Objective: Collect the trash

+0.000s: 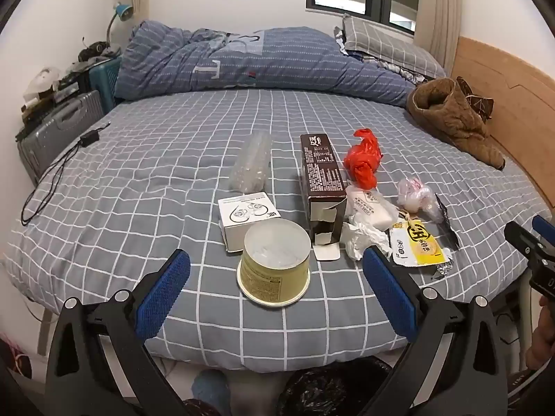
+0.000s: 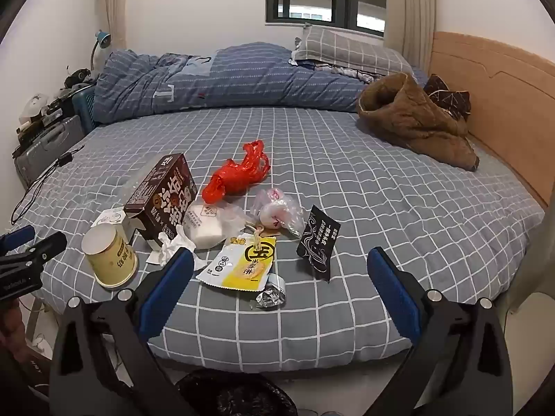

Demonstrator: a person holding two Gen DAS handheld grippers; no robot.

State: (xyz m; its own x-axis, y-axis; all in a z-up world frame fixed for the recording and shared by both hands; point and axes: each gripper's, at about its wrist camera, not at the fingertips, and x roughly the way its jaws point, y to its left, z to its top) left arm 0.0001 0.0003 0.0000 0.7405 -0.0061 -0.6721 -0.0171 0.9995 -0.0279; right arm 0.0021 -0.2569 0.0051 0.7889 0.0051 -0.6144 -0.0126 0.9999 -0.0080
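Trash lies clustered near the bed's point(image 1: 138, 173) near edge: a yellow cup point(image 1: 274, 263), brown box point(image 1: 321, 176), red bag point(image 2: 239, 173), and yellow wrapper point(image 2: 242, 263). Left gripper point(image 1: 275, 298) and right gripper point(image 2: 281, 287) hover wide open, empty, above a black-lined bin point(image 2: 232, 395) waiting below the edge.

Cloth sheet point(image 2: 347, 180) looking matt; red bag point(image 2: 239, 173) showing glossy plastic; box point(image 1: 321, 176) appearing cardboard; foil scrap point(image 2: 272, 294) shining, possibly metallic.
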